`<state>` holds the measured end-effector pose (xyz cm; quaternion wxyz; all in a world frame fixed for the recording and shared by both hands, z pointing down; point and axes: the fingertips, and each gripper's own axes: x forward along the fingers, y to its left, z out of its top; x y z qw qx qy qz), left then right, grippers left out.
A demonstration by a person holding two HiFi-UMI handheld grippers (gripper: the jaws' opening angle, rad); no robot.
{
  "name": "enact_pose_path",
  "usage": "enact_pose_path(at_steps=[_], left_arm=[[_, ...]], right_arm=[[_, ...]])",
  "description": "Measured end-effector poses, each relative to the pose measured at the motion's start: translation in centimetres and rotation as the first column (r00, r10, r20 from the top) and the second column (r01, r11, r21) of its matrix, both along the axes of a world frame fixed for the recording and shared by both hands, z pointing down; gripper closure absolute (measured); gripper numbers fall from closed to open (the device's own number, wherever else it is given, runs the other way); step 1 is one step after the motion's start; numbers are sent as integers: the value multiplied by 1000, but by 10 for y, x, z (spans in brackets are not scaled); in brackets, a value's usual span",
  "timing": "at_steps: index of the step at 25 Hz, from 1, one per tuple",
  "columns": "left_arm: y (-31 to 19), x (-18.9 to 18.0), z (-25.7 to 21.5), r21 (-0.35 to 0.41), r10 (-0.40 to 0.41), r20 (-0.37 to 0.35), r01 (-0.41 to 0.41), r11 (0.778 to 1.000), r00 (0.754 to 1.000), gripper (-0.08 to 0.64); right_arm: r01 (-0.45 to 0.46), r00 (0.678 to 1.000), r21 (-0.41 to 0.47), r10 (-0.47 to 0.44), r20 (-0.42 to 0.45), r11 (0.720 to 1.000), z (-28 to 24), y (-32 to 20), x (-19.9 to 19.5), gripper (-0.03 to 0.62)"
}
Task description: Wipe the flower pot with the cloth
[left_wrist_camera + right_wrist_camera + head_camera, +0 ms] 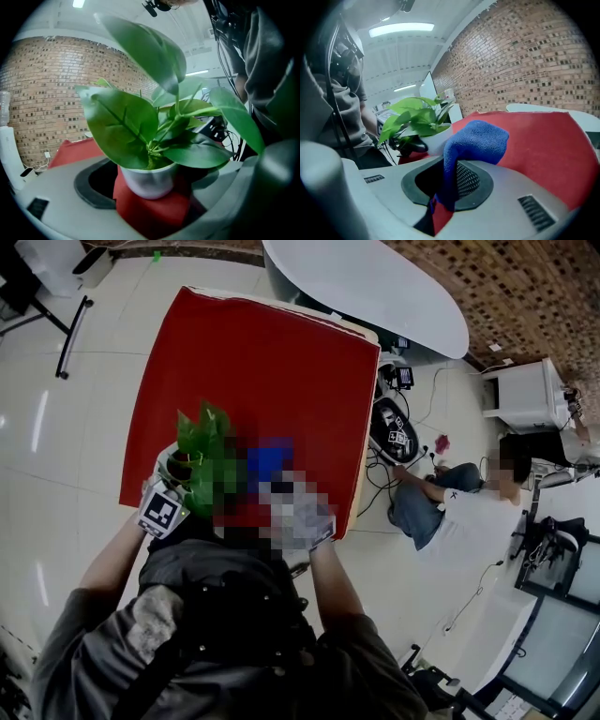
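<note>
My left gripper (152, 204) clamps the flower pot (149, 180), my right gripper (449, 190) pinches the cloth (476, 138) just beside it; wiping looks barely begun.

The flower pot (149, 182) is white, its leaves (123, 125) glossy green with paler veins. The cloth (477, 139) is deep blue. A plain red cover (267, 381) lies over the table. The left gripper (159, 185) and the right gripper (450, 183) are pale grey with black pads, the right one's dotted in a fine grid. The marker cube (160, 512) bears black-and-white squares. The wall (42, 93) is brown brick with pale mortar lines; the floor (56, 456) is cream tile
</note>
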<state>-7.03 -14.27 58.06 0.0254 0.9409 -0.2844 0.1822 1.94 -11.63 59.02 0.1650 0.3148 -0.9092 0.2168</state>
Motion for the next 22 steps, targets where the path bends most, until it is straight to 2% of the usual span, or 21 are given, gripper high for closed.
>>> enact_pose_path(at_steps=[2, 6, 10, 15, 18, 22], left_arm=[[-2, 0, 0, -7, 21, 1, -21, 1000, 1000, 95], [-1, 3, 1, -22, 47, -20, -48, 999, 999, 97], [0, 4, 4, -17, 70, -9, -70, 997, 998, 95], [-3, 3, 6, -5, 111, 4, -111, 994, 994, 97], [-2, 3, 6, -6, 135, 4, -135, 991, 991, 97], [-1, 1, 3, 4, 178, 2, -178, 984, 984, 97]], right_arm=[[9, 999, 34, -7, -36, 999, 0, -23, 8, 523], [104, 992, 74, -98, -76, 992, 3, -57, -3, 523], [200, 978, 64, -195, -70, 978, 10, -74, -28, 523], [327, 944, 28, -325, -64, 945, 16, -79, -49, 523], [355, 934, 7, -354, -52, 935, 15, -73, -51, 523], [345, 937, -8, -345, -49, 938, 15, -60, -49, 523]])
